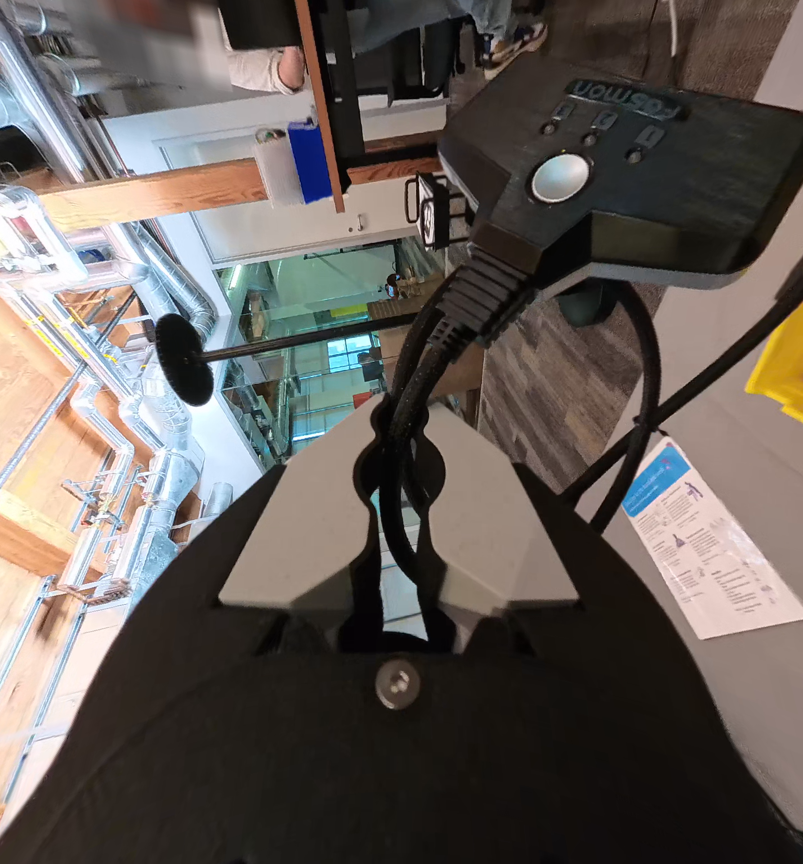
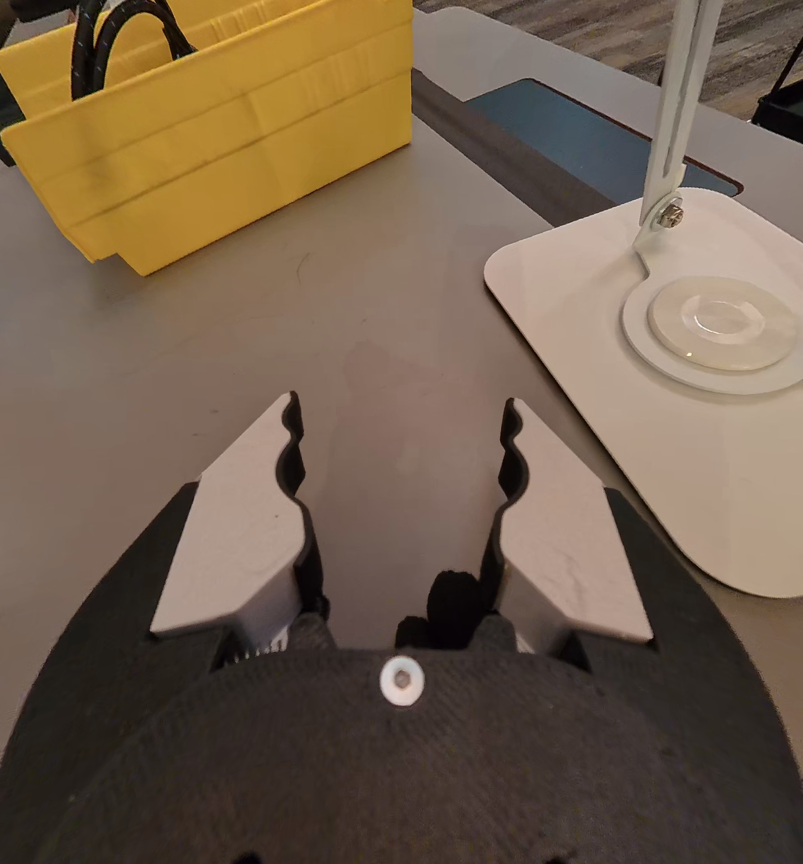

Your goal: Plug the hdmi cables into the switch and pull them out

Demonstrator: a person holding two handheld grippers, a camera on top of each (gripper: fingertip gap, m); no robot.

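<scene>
Grey worktop (image 2: 259,336) in an open office, with a yellow bin (image 2: 212,135) of spare cables at the back and a white lamp base (image 2: 623,421) on the right; the right gripper (image 2: 401,397) hovers over bare worktop, jaws wide apart and empty. The left gripper (image 1: 401,411) is lifted and rolled sideways, pinched on a braided HDMI cable (image 1: 408,397) below its plug, so the black switch (image 1: 633,187) dangles unsupported. Risks: weight levers the connector, switch swings, cable slips through the jaws, or the plug pops out uncontrolled.

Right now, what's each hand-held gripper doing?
Left hand-held gripper shut on black cables, switch dangling. Right hand-held gripper open, empty over table. Nothing in the way.
</scene>
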